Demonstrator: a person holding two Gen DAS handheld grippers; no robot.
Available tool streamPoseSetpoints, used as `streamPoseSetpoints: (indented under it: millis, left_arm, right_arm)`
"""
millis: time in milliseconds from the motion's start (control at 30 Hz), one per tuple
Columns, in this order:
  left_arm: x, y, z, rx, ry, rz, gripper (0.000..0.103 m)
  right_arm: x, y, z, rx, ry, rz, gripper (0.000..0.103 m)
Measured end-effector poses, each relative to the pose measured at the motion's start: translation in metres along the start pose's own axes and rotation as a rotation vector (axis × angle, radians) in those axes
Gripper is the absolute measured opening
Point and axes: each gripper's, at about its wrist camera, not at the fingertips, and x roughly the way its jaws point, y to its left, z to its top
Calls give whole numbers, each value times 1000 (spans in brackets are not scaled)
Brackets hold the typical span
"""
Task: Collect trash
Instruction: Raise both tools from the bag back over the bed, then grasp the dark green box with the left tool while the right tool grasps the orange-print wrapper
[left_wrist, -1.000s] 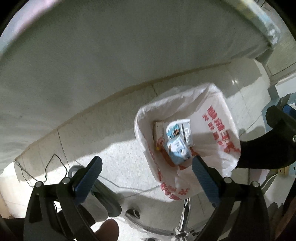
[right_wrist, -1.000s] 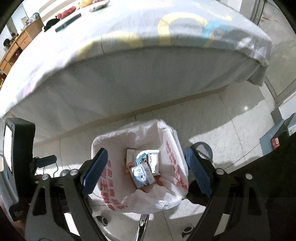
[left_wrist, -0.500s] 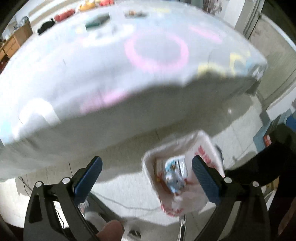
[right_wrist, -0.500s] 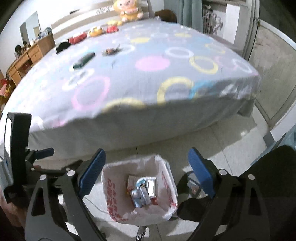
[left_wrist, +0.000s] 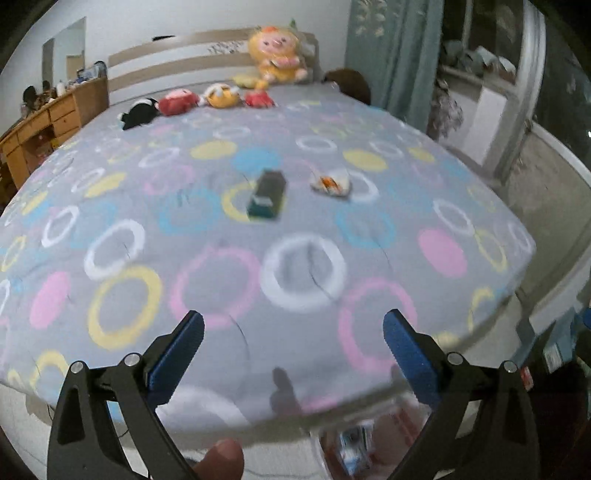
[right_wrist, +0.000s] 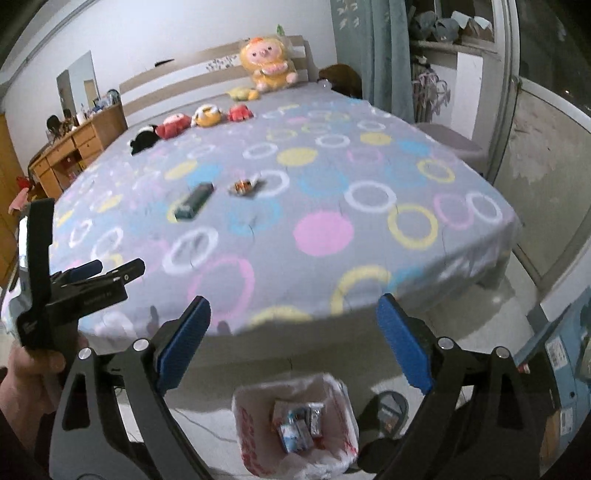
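Here the bed (right_wrist: 332, 229) fills mid-frame. At bottom centre of the right view stands the white bin bag (right_wrist: 295, 424), wrappers inside. Both claws, left claw (left_wrist: 293, 343) and right claw (right_wrist: 293, 332), gape apart, nothing between them. A dark box (right_wrist: 195, 201) and crumpled wrapper (right_wrist: 245, 186) lie mid-bed.

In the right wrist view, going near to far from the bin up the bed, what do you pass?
Trash bin with packets inside → dark green box → crumpled wrapper → row of small plush toys → big yellow plush at the headboard.
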Motion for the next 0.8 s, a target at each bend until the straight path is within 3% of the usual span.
streamPoseSetpoints:
  millis: [367,567,800]
  left_arm:
    - [36,39,66,24,-45,52,95]
    - [70,36,87,90,-27,49,95]
    - [117,38,109,45,31,15,95]
  right_arm:
    - [24,10,91,1,-15,92,90]
    - [82,25,143,4,45,111,92]
    - [162,48,186,8,128,118,92]
